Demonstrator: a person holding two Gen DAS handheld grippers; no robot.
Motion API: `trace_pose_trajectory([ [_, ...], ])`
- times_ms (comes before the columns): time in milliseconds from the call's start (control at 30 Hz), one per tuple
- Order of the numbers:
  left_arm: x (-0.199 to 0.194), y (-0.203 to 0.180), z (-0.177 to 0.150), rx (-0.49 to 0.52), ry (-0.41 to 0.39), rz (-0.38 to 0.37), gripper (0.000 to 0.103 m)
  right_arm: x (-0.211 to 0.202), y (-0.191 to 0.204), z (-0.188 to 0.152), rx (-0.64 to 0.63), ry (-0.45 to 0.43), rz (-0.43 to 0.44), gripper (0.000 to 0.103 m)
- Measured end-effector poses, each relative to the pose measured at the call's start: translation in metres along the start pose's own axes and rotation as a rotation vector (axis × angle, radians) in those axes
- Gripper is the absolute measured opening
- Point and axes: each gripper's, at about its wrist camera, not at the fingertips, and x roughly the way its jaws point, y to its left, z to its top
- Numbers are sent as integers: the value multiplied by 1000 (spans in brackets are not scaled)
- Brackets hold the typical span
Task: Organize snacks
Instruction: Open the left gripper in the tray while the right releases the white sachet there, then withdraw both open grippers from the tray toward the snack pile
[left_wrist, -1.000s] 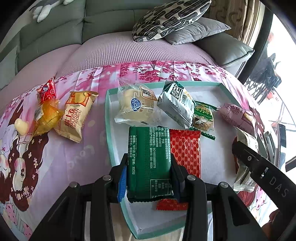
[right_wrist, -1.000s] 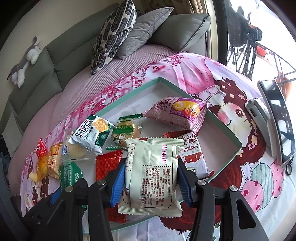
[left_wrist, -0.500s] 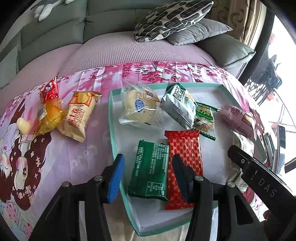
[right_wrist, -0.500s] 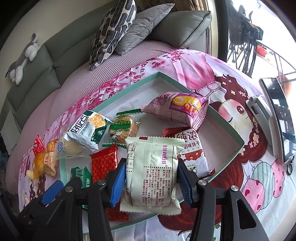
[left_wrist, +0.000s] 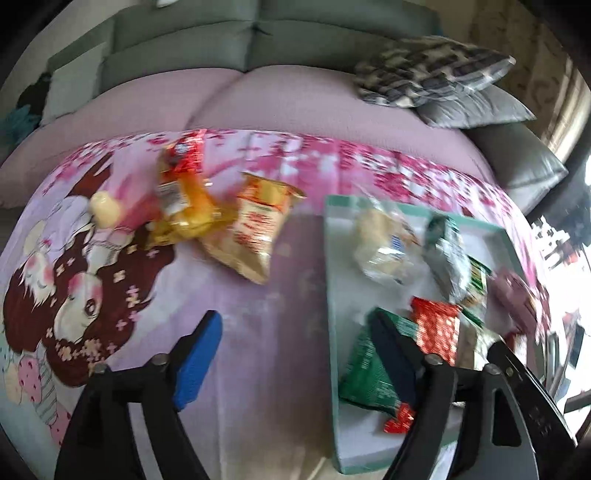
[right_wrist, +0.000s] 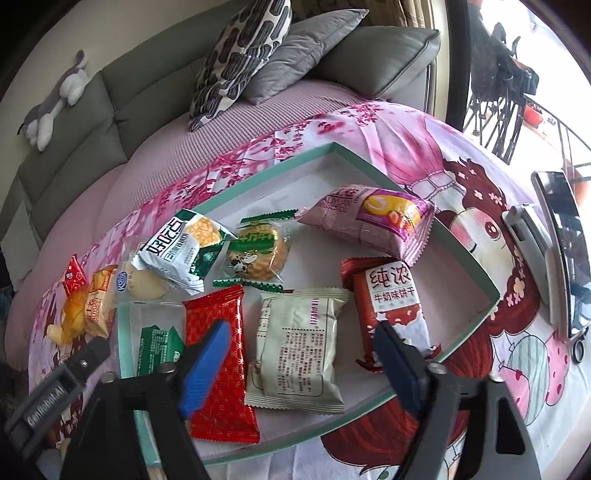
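Blue-padded, your right gripper (right_wrist: 299, 363) has just spread wide and grips nothing; the cream foil packet (right_wrist: 297, 349) lies released in the shallow mint-rimmed tray (right_wrist: 461, 254). Your left gripper (left_wrist: 291, 360), likewise just released, could clip the green foil packet (left_wrist: 365, 373) beside it. Beyond, the gold-and-red pouch (left_wrist: 256, 229) waits outside the tray.

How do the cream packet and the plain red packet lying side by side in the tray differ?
The cream packet is pale with lines of dark small print; the red packet is glossy red with a fine lattice pattern. The cream packet is wider and puffier; the red packet is longer, narrower and flatter. The cream packet lies clear between the open right gripper fingers; one blue pad covers part of the red packet. Both lie flat in the tray.
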Motion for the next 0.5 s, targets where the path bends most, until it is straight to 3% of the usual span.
trace_pose_trajectory([
  [100, 4, 10, 1, -28, -6, 46, 89, 0, 2, 0, -9, -8, -5, 99],
  [267, 12, 18, 0, -36, -3, 90, 96, 3, 4, 1, -16, 2, -10, 103],
  [500, 11, 16, -1, -10, -52, 78, 97, 4, 6, 0, -31, 12, -34, 103],
])
